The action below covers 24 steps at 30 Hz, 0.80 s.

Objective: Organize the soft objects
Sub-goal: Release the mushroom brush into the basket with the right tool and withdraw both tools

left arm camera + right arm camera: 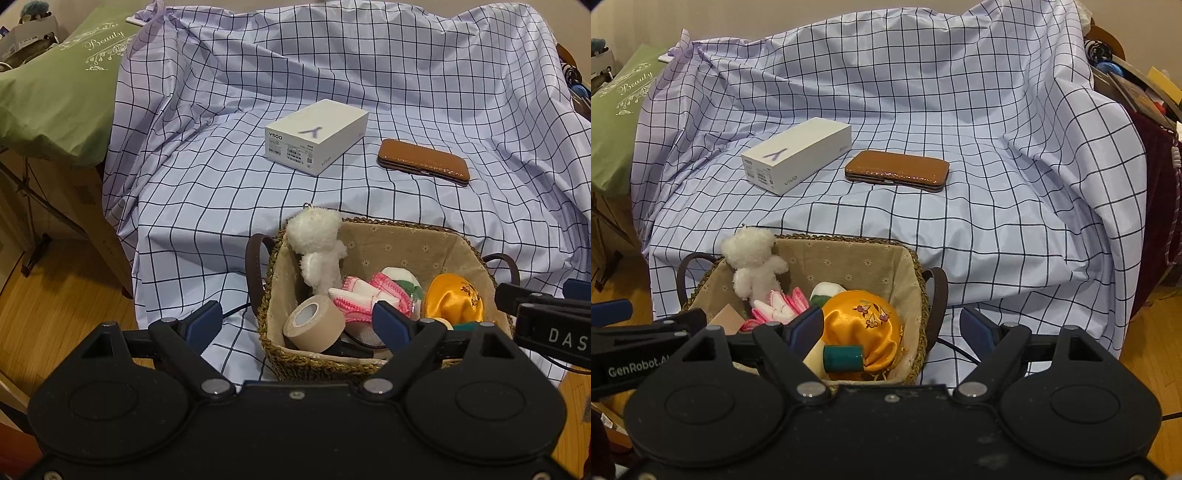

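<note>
A woven basket [388, 221] [849, 238] with a beige liner stands at the near edge of the checked cloth. A white plush toy [317, 240] [753, 258] leans on its far left corner. Inside lie pink-and-white knitwear [354, 295] [779, 304], a beige tape roll [314, 325], an orange satin pouch [452, 295] [860, 317], a white-and-green soft item [402, 280] and a teal spool [842, 358]. My left gripper [297, 319] is open, its jaws straddling the basket's left wall. My right gripper [892, 325] is open too, straddling the right wall, gripping nothing.
A white phone box [316, 136] [796, 160] and a brown leather case [424, 162] [897, 170] lie farther back on the blue checked cloth [997, 221]. A green pillow [55, 85] sits at the left, cluttered items [1137, 85] at the right, wooden floor [55, 302] below.
</note>
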{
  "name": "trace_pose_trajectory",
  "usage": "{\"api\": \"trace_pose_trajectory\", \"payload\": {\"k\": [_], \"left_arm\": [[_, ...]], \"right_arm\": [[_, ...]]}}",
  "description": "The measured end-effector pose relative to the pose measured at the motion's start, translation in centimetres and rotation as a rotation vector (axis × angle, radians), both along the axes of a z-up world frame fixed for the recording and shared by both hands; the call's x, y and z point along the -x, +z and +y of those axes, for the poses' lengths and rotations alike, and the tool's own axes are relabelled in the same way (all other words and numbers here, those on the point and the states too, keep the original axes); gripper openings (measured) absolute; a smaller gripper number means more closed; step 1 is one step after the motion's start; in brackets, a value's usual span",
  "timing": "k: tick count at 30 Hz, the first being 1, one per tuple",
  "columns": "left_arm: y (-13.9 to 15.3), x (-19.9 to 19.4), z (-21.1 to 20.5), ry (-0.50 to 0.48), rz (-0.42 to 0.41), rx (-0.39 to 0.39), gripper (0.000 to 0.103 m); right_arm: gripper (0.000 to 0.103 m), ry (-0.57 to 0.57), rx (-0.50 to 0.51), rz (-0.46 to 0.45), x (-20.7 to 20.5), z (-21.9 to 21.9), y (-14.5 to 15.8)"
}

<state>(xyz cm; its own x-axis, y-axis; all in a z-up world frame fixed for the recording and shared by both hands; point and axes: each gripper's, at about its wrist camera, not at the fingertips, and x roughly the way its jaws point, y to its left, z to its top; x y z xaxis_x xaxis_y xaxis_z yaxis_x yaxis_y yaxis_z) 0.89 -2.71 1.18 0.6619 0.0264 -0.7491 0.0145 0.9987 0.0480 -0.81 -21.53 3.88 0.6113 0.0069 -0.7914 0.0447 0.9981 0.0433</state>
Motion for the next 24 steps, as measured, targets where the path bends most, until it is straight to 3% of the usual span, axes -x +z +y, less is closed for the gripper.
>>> {"api": "trace_pose_trajectory", "payload": {"k": [24], "left_arm": [[-0.32, 0.09, -0.12, -0.006, 0.019, -0.008, 0.086]], "right_arm": [[0.082, -0.012, -0.007, 0.018, 0.33, -0.40, -0.41]]}}
